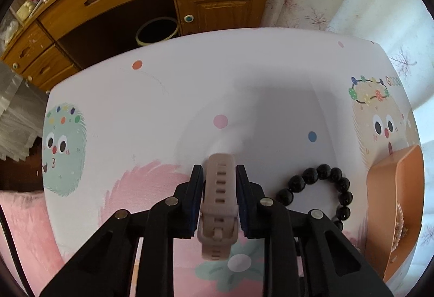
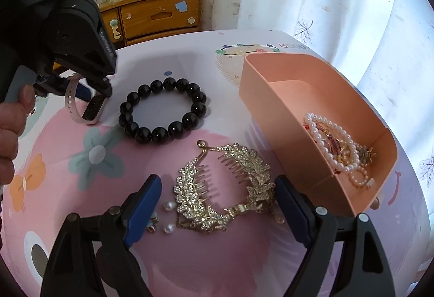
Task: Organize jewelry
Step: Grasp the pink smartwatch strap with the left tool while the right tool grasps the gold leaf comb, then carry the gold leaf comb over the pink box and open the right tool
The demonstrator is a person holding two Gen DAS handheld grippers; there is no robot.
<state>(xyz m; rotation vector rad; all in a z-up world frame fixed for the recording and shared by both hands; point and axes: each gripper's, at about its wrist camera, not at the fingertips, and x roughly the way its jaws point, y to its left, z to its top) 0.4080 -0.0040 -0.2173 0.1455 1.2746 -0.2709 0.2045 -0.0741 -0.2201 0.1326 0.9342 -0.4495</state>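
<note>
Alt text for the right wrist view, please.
An open right gripper straddles a gold rhinestone leaf hair comb on a cartoon-print tablecloth. Beyond lie a black bead bracelet and a peach plastic tray holding pearl strands.

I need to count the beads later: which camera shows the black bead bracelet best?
The right wrist view: the whole black bead bracelet lies unobstructed on the table. In the left wrist view the left gripper hides part of the ring.
</note>
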